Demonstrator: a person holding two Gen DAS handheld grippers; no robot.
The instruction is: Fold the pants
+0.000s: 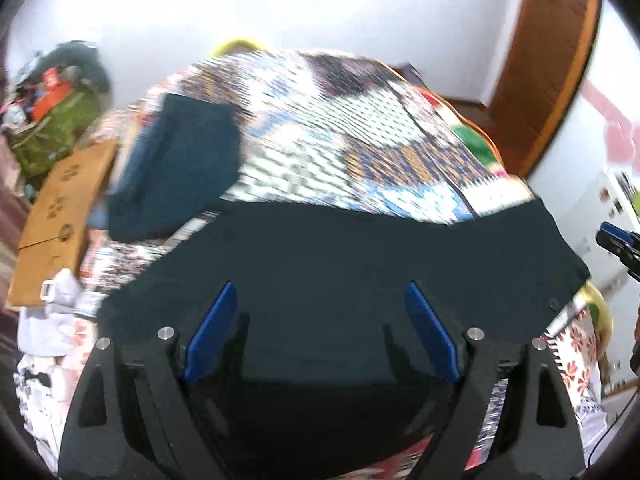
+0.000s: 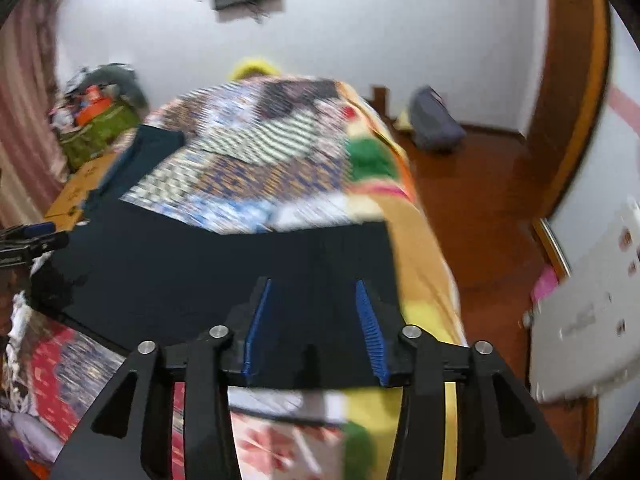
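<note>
Nearest in the left wrist view, the left claw (image 1: pixel 318 336) is spread wide with nothing between its blue pads (image 1: pixel 210 336). It hangs just over the dark pants (image 1: pixel 340 264), likely so it can drop onto the cloth and pinch it. The right claw (image 2: pixel 316 330) is also apart and empty, over the end of the pants at 3 o'clock, where the cloth meets the side of the bed.

The pants lie flat across the near part of the bed, stretched from 9 o'clock to 3 o'clock. Lying flat like that makes them easy to fold, and one claw at each end looks like a good way to lift both ends together.

Under them is a bright patchwork blanket (image 1: pixel 360 120) covering the bed. Farther off, at 10 o'clock, a folded dark cloth (image 1: pixel 180 160) rests on the blanket, maybe a piece that is already done. Beside the bed at 9 o'clock is a brown cardboard box (image 1: pixel 52 216) with small printed marks, too blurry to read. Behind it sits a green bag (image 1: pixel 60 128) stuffed with things. No writing can be read anywhere
</note>
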